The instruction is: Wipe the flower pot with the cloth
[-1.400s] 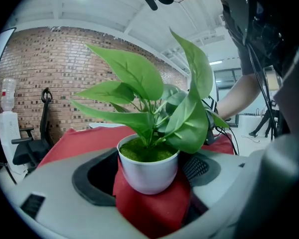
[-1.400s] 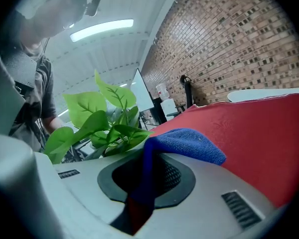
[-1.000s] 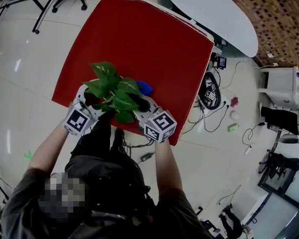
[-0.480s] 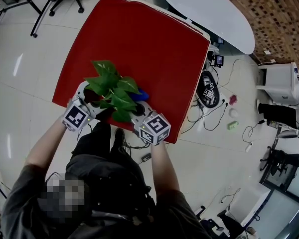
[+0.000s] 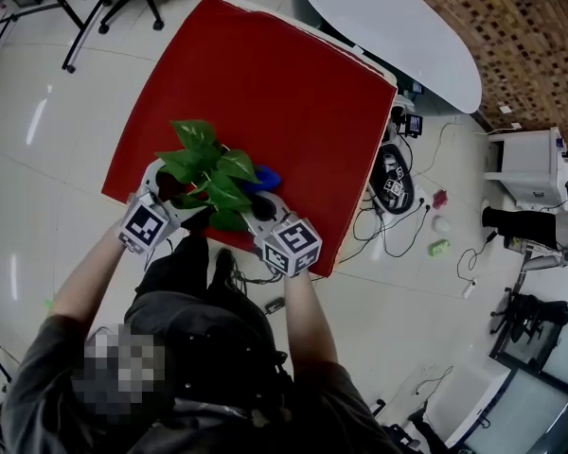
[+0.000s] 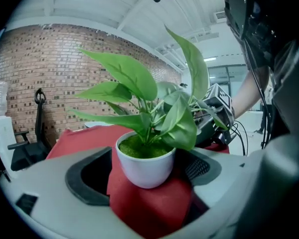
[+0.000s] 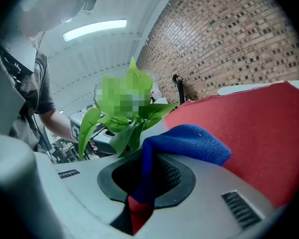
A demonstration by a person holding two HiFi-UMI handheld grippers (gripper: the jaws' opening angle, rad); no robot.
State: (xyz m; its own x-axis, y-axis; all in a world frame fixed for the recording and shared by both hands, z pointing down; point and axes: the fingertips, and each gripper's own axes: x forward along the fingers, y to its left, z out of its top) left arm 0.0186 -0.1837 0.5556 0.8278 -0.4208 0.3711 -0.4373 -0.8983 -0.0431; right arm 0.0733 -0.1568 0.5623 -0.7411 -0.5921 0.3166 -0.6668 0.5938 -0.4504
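Item count:
- pot (image 6: pixel 145 166): 1
- cloth (image 7: pixel 189 141): 1
- Grippers: 2, namely left gripper (image 5: pixel 161 195) and right gripper (image 5: pixel 263 211)
- marker cubes (image 5: pixel 144 227): 2, one per gripper
- red table (image 5: pixel 265 83): 1
- white table (image 5: pixel 388 26): 1

The pot (image 6: pixel 145 166) stands on the bench (image 5: pixel 265 93) between the left gripper's (image 5: pixel 159 197) jaws. The cloth (image 7: pixel 187 143) is clamped in the right gripper's (image 7: pixel 139 183) jaws, with the pot left of them.
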